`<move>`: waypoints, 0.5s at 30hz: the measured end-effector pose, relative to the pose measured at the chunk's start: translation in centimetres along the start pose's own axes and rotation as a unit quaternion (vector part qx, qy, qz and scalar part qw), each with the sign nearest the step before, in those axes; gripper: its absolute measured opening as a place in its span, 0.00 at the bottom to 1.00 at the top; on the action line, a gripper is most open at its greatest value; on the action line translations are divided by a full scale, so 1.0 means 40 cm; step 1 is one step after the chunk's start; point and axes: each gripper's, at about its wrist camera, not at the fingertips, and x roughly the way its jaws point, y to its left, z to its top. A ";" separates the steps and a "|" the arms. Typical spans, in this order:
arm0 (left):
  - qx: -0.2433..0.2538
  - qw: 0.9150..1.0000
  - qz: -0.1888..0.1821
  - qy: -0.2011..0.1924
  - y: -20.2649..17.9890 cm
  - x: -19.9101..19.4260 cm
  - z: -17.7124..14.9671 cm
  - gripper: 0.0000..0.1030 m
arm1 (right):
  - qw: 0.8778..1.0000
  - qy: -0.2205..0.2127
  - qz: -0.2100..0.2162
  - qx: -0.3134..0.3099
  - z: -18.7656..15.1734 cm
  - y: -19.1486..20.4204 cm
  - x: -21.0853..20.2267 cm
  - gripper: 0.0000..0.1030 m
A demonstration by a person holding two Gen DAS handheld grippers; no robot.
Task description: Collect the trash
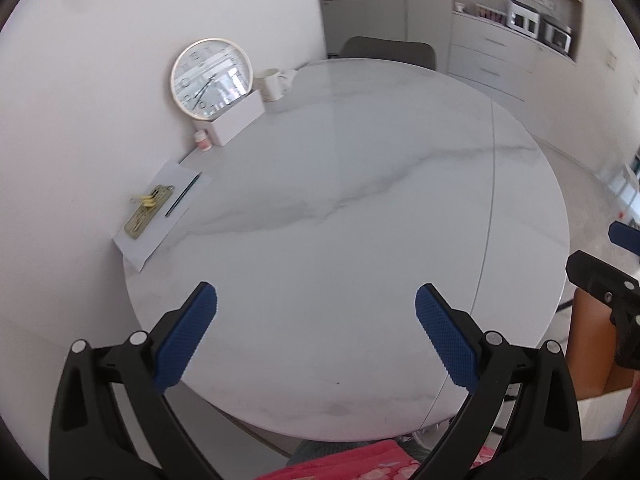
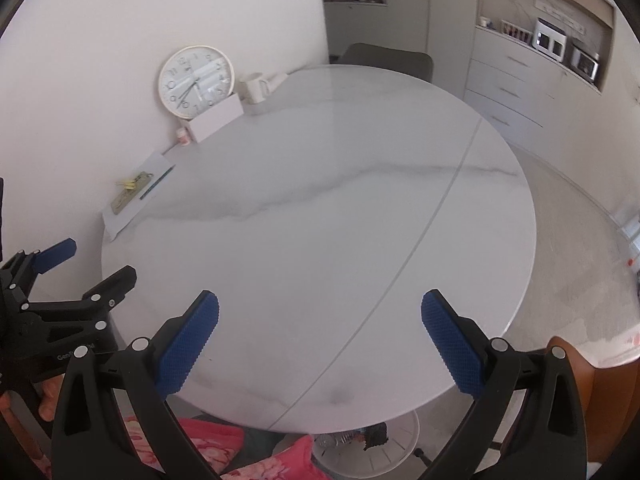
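My left gripper [image 1: 316,300] is open and empty, held above the near part of a round white marble table [image 1: 360,200]. My right gripper [image 2: 320,308] is open and empty above the same table [image 2: 340,220]. The left gripper also shows at the left edge of the right wrist view [image 2: 92,260], open. Part of the right gripper shows at the right edge of the left wrist view [image 1: 600,264]. Under the table, on its white base [image 2: 400,444], lie a crumpled clear bottle [image 2: 340,438] and a dark scrap [image 2: 376,434].
Against the wall at the table's far left stand a round clock [image 1: 212,76], a white box [image 1: 236,118], a white mug [image 1: 272,84] and a small pink-labelled bottle [image 1: 202,141]. A white sheet [image 1: 160,208] carries a gold card, yellow clips and a pen. A grey chair [image 1: 388,50] stands behind.
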 end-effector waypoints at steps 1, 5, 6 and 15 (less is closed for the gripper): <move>-0.004 1.000 0.001 0.000 0.004 0.001 -0.004 0.93 | 1.000 -0.002 0.002 0.000 0.004 0.005 -0.002 0.98; -0.007 1.000 0.010 -0.004 0.020 0.014 0.025 0.93 | 1.000 -0.007 -0.003 -0.003 0.022 0.019 0.002 0.98; -0.007 1.000 0.010 -0.007 0.021 0.016 0.031 0.93 | 1.000 -0.008 -0.006 -0.002 0.027 0.017 0.004 0.98; 0.013 1.000 -0.005 -0.017 0.017 0.060 0.083 0.93 | 1.000 -0.011 -0.016 0.009 0.044 0.011 0.023 0.98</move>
